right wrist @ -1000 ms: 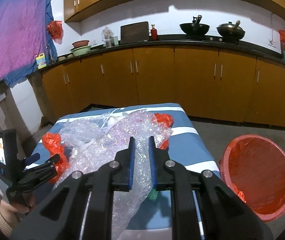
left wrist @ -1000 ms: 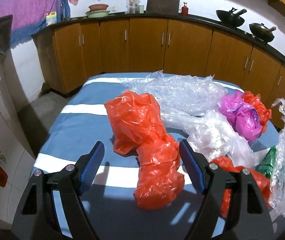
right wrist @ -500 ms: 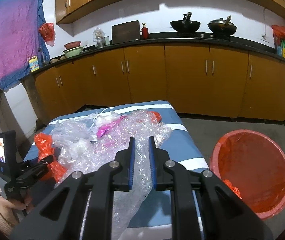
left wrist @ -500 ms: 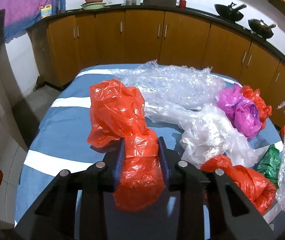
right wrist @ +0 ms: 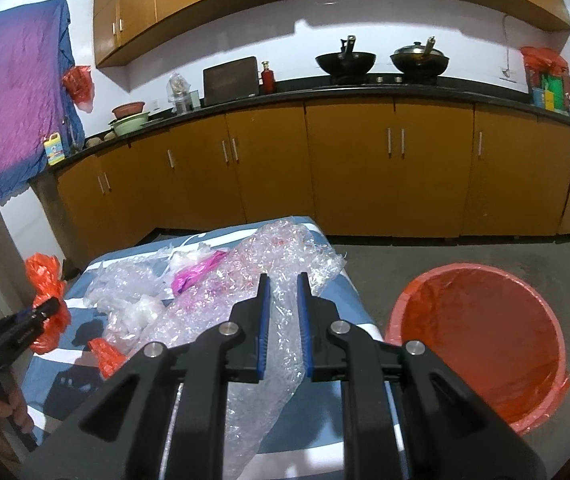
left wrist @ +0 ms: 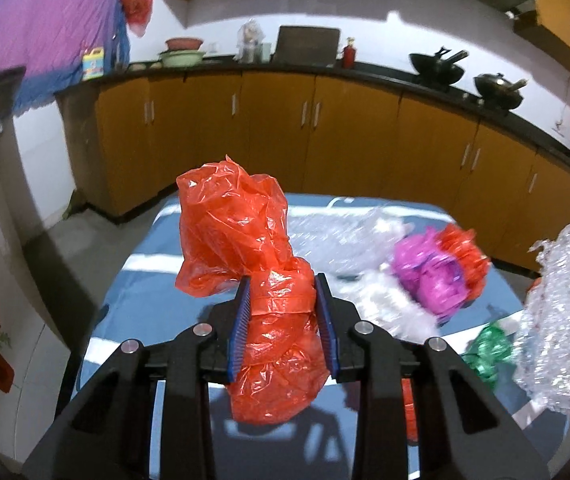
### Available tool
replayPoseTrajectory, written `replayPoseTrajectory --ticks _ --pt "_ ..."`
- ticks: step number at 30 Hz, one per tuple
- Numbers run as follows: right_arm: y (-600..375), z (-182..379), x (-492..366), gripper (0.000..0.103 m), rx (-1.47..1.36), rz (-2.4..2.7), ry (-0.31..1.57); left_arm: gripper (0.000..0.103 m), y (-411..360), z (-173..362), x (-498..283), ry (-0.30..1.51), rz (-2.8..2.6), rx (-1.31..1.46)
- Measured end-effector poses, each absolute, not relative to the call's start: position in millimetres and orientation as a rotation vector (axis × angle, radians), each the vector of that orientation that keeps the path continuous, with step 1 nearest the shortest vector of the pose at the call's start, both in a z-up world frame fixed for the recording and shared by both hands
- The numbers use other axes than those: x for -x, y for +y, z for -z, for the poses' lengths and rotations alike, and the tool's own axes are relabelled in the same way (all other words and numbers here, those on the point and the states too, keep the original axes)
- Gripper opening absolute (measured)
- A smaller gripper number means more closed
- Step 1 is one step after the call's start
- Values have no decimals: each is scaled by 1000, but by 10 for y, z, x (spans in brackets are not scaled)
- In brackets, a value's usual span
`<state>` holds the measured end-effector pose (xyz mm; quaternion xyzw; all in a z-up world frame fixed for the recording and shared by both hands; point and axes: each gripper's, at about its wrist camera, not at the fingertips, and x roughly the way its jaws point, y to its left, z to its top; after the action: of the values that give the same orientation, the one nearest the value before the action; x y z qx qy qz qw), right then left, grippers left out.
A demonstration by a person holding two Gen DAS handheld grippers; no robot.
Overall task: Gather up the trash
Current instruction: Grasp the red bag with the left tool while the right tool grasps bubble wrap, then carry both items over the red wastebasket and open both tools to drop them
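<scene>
**Above the desk, both claws carry trash**

Above the blue striped desk (left wrist: 137, 304) our left claw (left wrist: 283, 320) grips an orange plastic bag (left wrist: 261, 292). Its blue pads (left wrist: 241, 328) press the twisted middle of the bag from both sides, only partly closed because the crumpled plastic fills the gap. The upper part of the bag stands above the pads and the lower part hangs under them, clear of the desk.

Our right claw (right wrist: 283, 320) is closed as far as it goes on a long sheet of bubble wrap (right wrist: 277, 308). The sheet runs between its pads; the far end lies on the desk, and the near end hangs below the claw.

On the desk we see a magenta bag (left wrist: 429, 276) with an orange bag (left wrist: 467, 256) touching it, both right of the held bag in the left wrist view. More clear plastic (left wrist: 341, 240) lies behind them, and a small green wrapper (left wrist: 489, 352) lies near the desk's right edge.

Beside the desk, on the floor to its right, stands a round bin (right wrist: 481, 340) lined with an orange bag, its mouth open.
</scene>
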<state>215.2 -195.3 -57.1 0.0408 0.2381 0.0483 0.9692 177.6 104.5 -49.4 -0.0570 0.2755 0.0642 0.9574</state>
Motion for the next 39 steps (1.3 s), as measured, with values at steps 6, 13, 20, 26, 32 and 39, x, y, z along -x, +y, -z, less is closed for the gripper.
replayPoseTrajectory --ticks 6,13,20,26,32,39 --pt "-2132 511 -2073 14 -98 -66 461 31 832 302 -1760 522 -74 98" --pt "-2424 475 -1994 14 -128 -17 444 31 549 163 -1757 498 -10 83" --pt "-2710 481 -1918 14 -153 33 432 31 273 105 -1748 491 58 66" --pt "-2951 492 -1879 14 -172 78 424 31 -13 86 -1761 491 118 48" --pt "-3222 528 -1843 14 -190 132 419 31 -305 121 -1803 504 180 39" --pt "-3501 571 -1830 14 -192 200 416 31 -654 143 -1845 510 260 35"
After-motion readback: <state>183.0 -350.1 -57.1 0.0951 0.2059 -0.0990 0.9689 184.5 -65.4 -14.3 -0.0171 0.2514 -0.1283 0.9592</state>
